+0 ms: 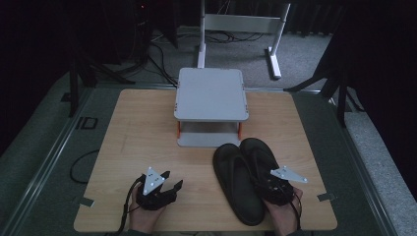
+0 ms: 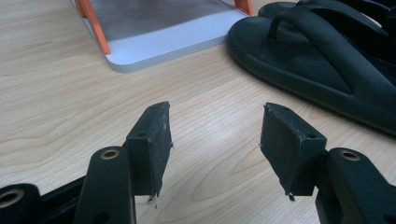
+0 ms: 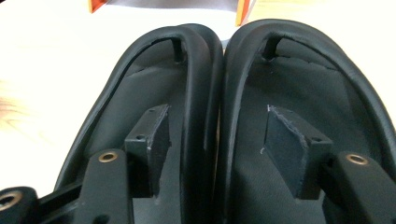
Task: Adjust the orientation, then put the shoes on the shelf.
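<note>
The right gripper (image 3: 212, 149) is holding its jaws apart, one pad over each sandal, the touching inner edges of the left sandal (image 3: 140, 107) and right sandal (image 3: 317, 93) between them, neither pressed. The pair is lying at the lower right of the high view, toes near the grey stand (image 1: 211, 105). The left gripper (image 2: 215, 149) is keeping its jaws wide over bare wood at the lower left. The counter (image 1: 137, 137) is showing open room at left; dark carpet is surrounding its edges.
</note>
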